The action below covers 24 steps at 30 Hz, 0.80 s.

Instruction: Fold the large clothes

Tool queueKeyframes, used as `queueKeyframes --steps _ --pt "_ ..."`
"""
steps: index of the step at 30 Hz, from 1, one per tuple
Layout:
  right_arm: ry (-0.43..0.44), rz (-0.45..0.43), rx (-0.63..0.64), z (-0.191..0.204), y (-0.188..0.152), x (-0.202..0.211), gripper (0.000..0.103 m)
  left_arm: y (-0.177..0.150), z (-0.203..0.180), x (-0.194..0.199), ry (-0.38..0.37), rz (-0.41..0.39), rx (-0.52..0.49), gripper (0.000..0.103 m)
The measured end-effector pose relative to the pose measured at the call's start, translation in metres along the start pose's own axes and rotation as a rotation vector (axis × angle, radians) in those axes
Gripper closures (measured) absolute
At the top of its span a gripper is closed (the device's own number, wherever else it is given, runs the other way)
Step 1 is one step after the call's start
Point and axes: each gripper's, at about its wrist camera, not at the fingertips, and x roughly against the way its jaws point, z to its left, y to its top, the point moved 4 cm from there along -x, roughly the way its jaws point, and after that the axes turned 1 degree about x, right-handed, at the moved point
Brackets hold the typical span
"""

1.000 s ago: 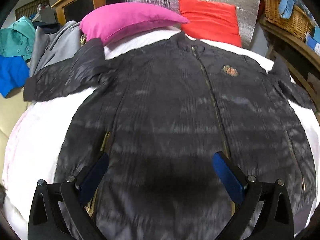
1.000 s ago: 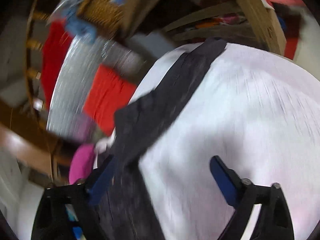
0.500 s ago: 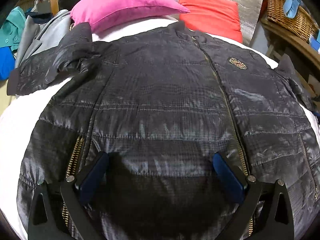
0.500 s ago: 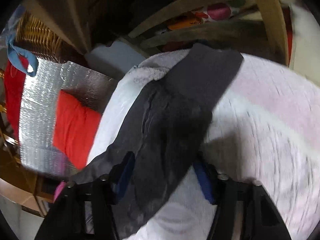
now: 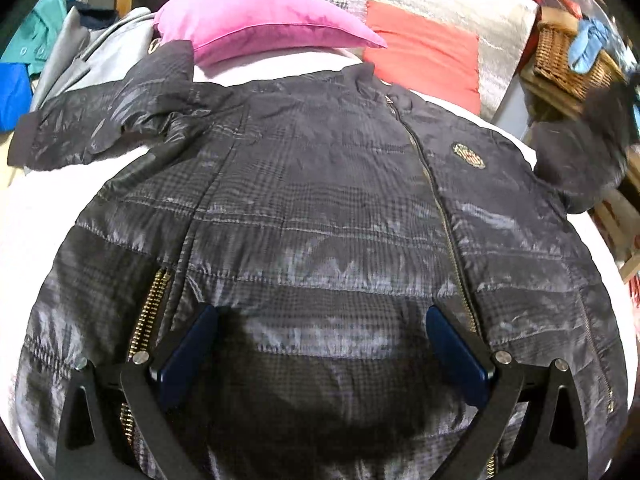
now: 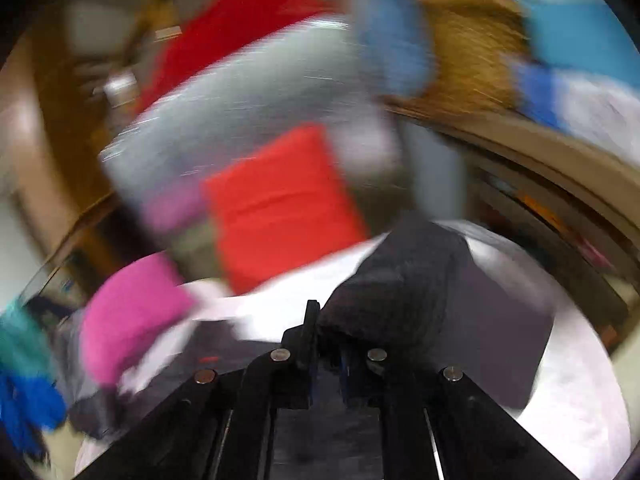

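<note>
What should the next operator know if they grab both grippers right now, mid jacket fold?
Left gripper: open, hovering over the jacket near its hem.
Right gripper: shut on the sleeve, lifted off the white bed cover; view is motion-blurred.
Jacket lies front up, zipped; other sleeve spread out toward the pink pillow.
Done: one sleeve grasped.
Left: fold both sleeves in, then the body.

Bare white bedsheet (image 5: pixel 24 216) left of the jacket (image 5: pixel 320 208) — pink pillow (image 5: pixel 256 24) and red cushion (image 5: pixel 424 60) crowding the far edge.
</note>
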Motion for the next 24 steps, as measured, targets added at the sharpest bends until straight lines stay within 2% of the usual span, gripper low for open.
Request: queueKeyframes --steps 3,5,6,8,9,12,15,18,21,24 --pt "0.105 0.015 0.076 0.082 -0.021 -0.006 0.094 0.002 0.003 0.001 -0.015 0.001 0.025 0.000" --pt "0.184 0.089 0.096 0.134 -0.056 -0.030 0.091 0.003 0.006 0.002 -0.030 0.002 0.046 0.000" --pt "0.209 0.135 0.107 0.151 -0.074 -0.043 0.086 0.004 0.006 0.002 -0.036 0.003 0.054 0.000" --pt "0.248 0.258 0.106 0.172 -0.116 -0.077 0.046 0.006 0.010 0.003 -0.057 0.003 0.083 0.000" --pt "0.256 0.297 0.106 0.178 -0.136 -0.088 0.012 0.006 0.012 0.003 -0.065 0.004 0.094 0.000" --pt "0.255 0.389 0.112 0.178 -0.181 -0.106 0.010 0.008 0.015 0.004 -0.081 0.006 0.120 0.000" --pt "0.232 0.393 0.080 0.149 -0.190 -0.105 0.010 0.009 0.018 0.004 -0.092 0.005 0.137 0.000" --pt "0.175 0.334 0.016 0.103 -0.175 -0.092 0.010 0.010 0.017 0.004 -0.088 0.003 0.143 0.000" --pt "0.124 0.275 -0.120 0.045 -0.158 -0.084 0.010 0.009 0.014 0.004 -0.074 -0.001 0.132 0.000" --pt "0.103 0.274 -0.204 0.011 -0.158 -0.097 0.010 0.009 0.010 0.003 -0.061 -0.003 0.113 0.000"
